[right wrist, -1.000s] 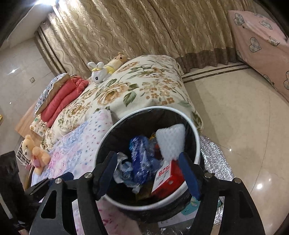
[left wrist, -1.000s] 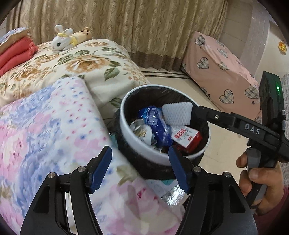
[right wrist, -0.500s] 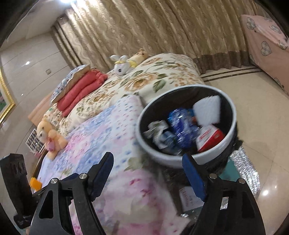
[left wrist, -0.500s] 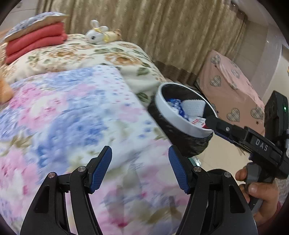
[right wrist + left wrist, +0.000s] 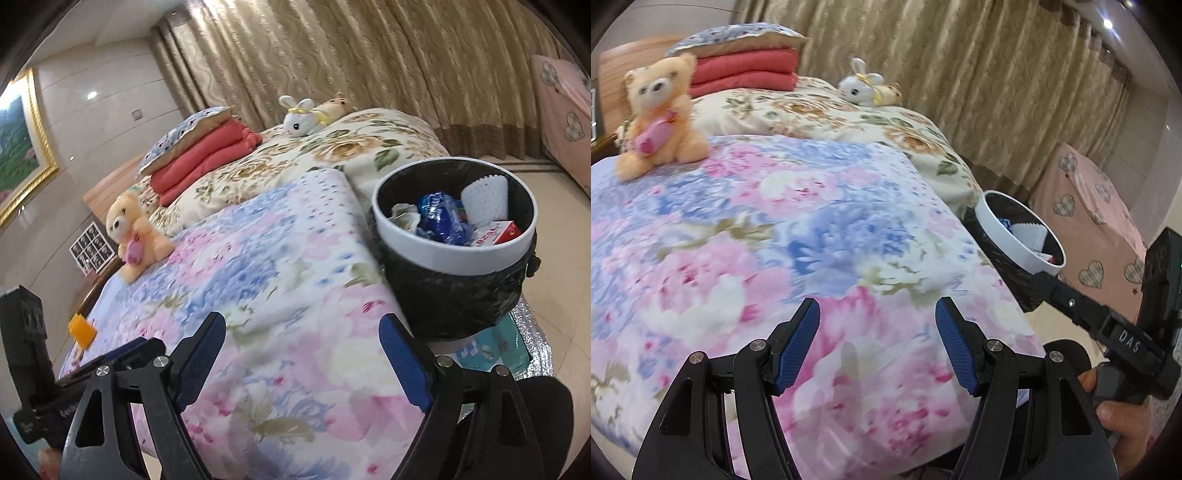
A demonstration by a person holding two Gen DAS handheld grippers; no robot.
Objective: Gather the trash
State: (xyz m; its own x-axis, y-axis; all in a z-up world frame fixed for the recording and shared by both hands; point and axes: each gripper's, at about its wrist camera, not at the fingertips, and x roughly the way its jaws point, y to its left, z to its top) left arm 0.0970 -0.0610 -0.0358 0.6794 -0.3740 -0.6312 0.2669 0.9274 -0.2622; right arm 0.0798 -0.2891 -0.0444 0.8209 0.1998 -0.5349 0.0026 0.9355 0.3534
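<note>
Trash left to collect looks like the orange scrap [image 5: 82,329] lying on the floral blanket [image 5: 280,295] near its left edge. Your left gripper [image 5: 877,338] stands apart and empty over the blanket; your right gripper [image 5: 303,354] has just been opening wider, nothing between its pads. The scrap looks light and flat, probably flimsy, so pinch it by a raised edge without bunching the soft cloth. Further right, the bin [image 5: 454,258] beside the bed already holds wrappers. The teddy bear [image 5: 133,232] sits beyond.
</note>
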